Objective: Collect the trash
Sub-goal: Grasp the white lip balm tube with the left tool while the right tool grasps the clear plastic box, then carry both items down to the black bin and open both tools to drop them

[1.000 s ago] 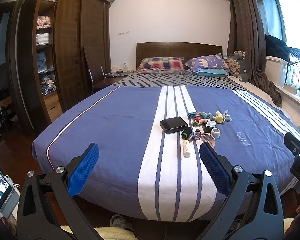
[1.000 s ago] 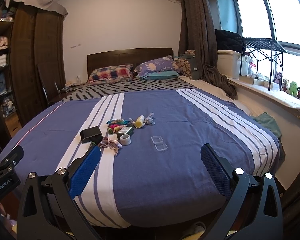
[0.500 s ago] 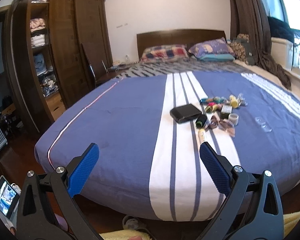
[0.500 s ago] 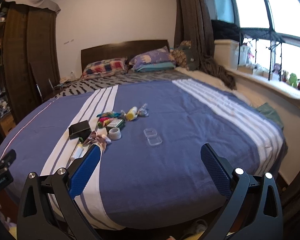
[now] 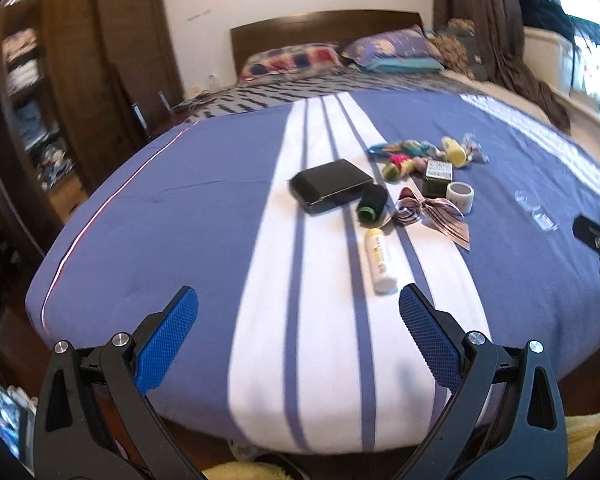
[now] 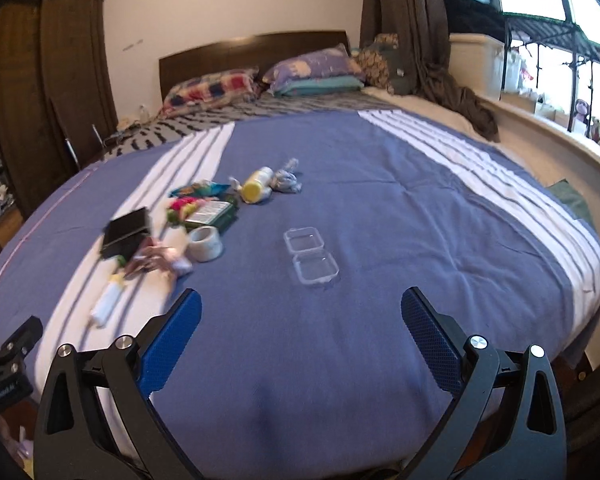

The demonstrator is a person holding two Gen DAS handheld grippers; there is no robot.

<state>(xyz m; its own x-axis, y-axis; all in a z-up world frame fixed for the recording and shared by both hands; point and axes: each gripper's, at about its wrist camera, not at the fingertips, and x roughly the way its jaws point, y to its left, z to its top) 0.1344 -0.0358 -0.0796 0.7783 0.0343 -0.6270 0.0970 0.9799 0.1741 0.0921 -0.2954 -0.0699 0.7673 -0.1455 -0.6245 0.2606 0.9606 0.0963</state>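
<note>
A cluster of small items lies on the blue striped bedspread (image 5: 204, 208): a black box (image 5: 330, 186), a dark spool (image 5: 372, 204), a white tube (image 5: 380, 260), a striped ribbon (image 5: 432, 210), a tape roll (image 5: 460, 196), a green tin (image 5: 438, 178), colourful wrappers (image 5: 400, 156) and a yellow-capped bottle (image 5: 454, 150). A clear open plastic case (image 6: 310, 256) lies apart to the right. My left gripper (image 5: 298, 322) hangs open over the near edge of the bed, short of the tube. My right gripper (image 6: 300, 324) is open just short of the clear case.
Pillows (image 6: 312, 66) and a headboard (image 5: 324, 26) stand at the far end. A dark wardrobe (image 5: 80, 64) and a chair are to the left. A windowsill (image 6: 540, 120) with boxes, toys and a curtain (image 6: 416, 20) runs along the right.
Both grippers have moved forward and lower toward the bed, so the items look larger and closer. Both stay open and hold nothing.
</note>
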